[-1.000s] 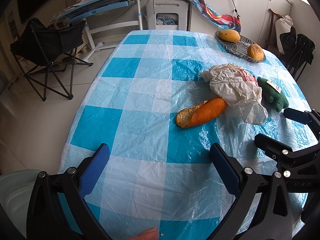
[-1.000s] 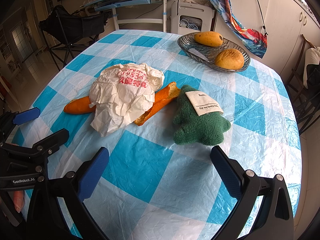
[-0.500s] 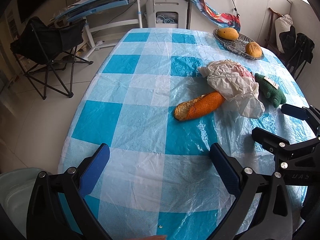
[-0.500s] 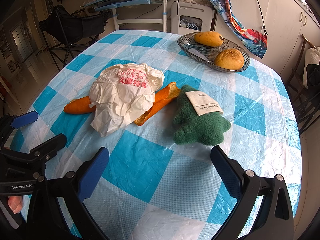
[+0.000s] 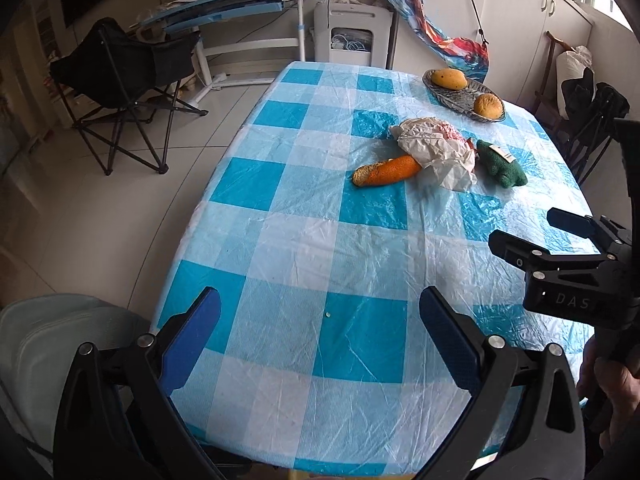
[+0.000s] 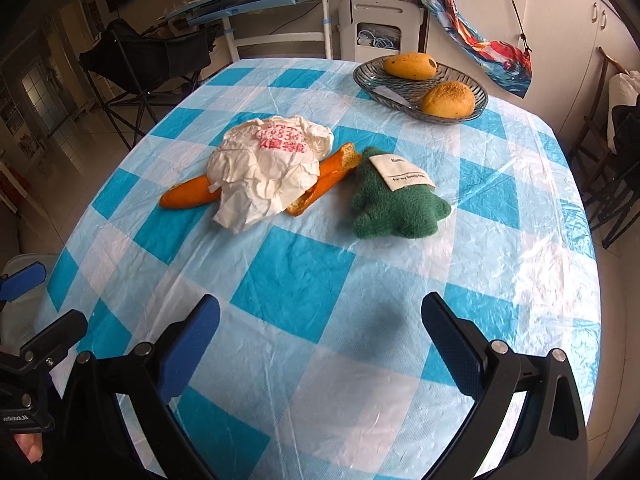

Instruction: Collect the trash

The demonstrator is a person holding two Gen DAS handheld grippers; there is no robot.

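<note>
Both grippers hover low over the near end of the worktop [image 6: 520,208], well short of anything to grasp. Left gripper [image 5: 320,336]: jaws spread wide, nothing between them. Right gripper [image 6: 320,336]: same, released and empty.

The trash sits mid-table: a crumpled white wrapper [image 6: 268,168] with red print, draped over orange peel [image 6: 188,196] that pokes out on both sides, probably dropped there together. From this approach the paper would be the first grab, since it covers the peel.

A green plush toy [image 6: 396,204] with a cloth label lies just beside the peel's right end, close enough to get snagged by a careless closing on that side; likely not trash. Farther back, a glass fruit bowl [image 6: 376,84] holds a mango [image 6: 408,66] and a round orange fruit [image 6: 448,100], well apart from the litter.

A pale bin [image 5: 48,340] shows at the table's near left corner, by the left gripper; a plausible drop point. Folding chair [image 5: 120,92] stands off to the left on the floor.
</note>
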